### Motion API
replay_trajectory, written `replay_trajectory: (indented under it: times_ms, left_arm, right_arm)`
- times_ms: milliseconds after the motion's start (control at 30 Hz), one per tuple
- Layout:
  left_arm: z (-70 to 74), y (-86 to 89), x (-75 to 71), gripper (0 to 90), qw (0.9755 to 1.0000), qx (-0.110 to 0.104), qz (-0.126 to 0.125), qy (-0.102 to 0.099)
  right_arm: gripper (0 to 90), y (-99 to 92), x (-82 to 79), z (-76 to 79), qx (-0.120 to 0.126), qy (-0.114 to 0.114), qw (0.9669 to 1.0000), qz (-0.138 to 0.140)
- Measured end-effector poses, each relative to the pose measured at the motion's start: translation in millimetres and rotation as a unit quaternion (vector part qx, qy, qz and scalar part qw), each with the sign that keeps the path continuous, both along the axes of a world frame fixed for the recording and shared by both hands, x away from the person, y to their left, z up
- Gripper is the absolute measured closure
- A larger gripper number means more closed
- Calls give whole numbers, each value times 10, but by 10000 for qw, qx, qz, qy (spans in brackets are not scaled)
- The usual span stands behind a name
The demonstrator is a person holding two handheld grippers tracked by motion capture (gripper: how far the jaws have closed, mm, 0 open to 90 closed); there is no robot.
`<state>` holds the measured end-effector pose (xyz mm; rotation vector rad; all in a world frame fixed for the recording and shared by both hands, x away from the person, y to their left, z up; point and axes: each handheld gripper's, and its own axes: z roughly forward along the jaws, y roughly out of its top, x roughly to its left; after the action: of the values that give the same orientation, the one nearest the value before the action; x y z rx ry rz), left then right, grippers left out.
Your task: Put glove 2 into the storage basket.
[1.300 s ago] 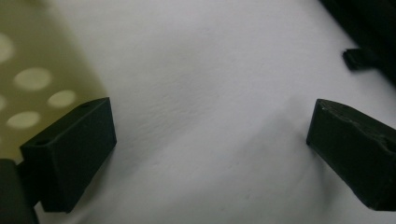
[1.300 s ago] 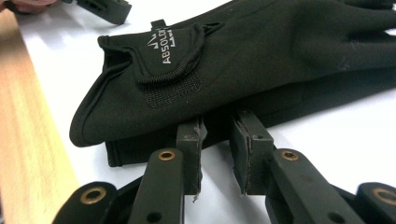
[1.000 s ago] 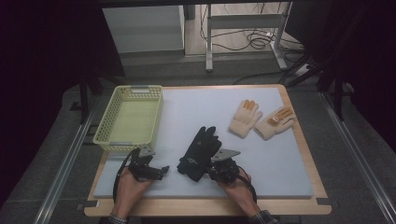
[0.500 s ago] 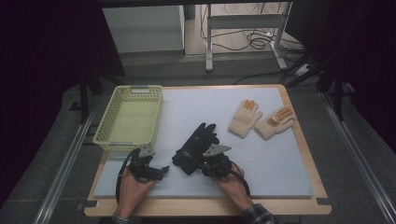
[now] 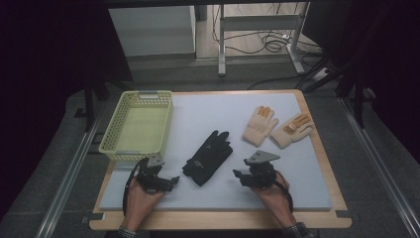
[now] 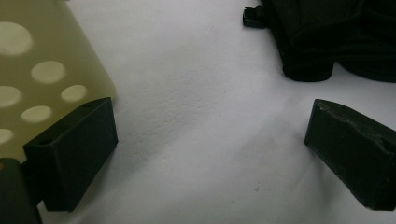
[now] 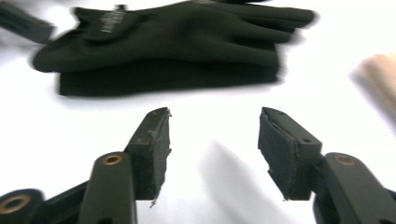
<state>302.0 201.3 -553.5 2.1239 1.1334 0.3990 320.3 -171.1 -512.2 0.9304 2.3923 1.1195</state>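
**Black gloves lie free between two open claws**

The black gloves (image 5: 208,157) lie stacked on the pale mat (image 5: 208,114), in the middle near the front. From above, the right claw (image 5: 238,173) sits just right of them, apart. Its own view shows the jaws have just been opening, nothing between them. The left claw (image 5: 173,179) is open too, beside the yellow basket (image 5: 111,131). Two tan gloves (image 5: 277,128) lie far right. Dark floor rings the table.
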Motion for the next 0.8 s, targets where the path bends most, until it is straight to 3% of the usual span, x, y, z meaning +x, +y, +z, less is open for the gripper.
replay_trajectory:
  times_ms: [33, 67, 200, 333, 500, 567, 667, 800]
  left_arm:
    - [0, 0, 0, 28, 10000, -1, -1, 0]
    - [0, 0, 0, 27, 10000, -1, 0, 0]
    - [0, 0, 0, 27, 10000, 2, -4, 0]
    - [0, 0, 0, 27, 10000, 0, -1, -1]
    - [0, 0, 0, 27, 10000, -5, -1, 2]
    - [0, 1, 0, 27, 10000, -5, -2, 3]
    - [0, 1, 0, 27, 10000, -7, -1, 7]
    - [2, 2, 0, 29, 10000, -13, -1, 10]
  right_arm:
    - [379, 0, 0, 0, 0, 0, 10000, 0]
    - [342, -146, 3, 12, -10, -43, 9998, -171]
    - [301, -351, 14, 12, -11, -76, 9991, -423]
    - [253, -628, 56, -25, -8, -117, 9964, -843]
    - [221, -741, 95, -95, -138, -55, 9944, -1044]
    - [185, -781, 128, -191, -384, 14, 9929, -1129]
    - [173, -816, 162, -196, -224, 212, 9927, -1170]
    - [170, -802, 158, -202, -310, 162, 9928, -1145]
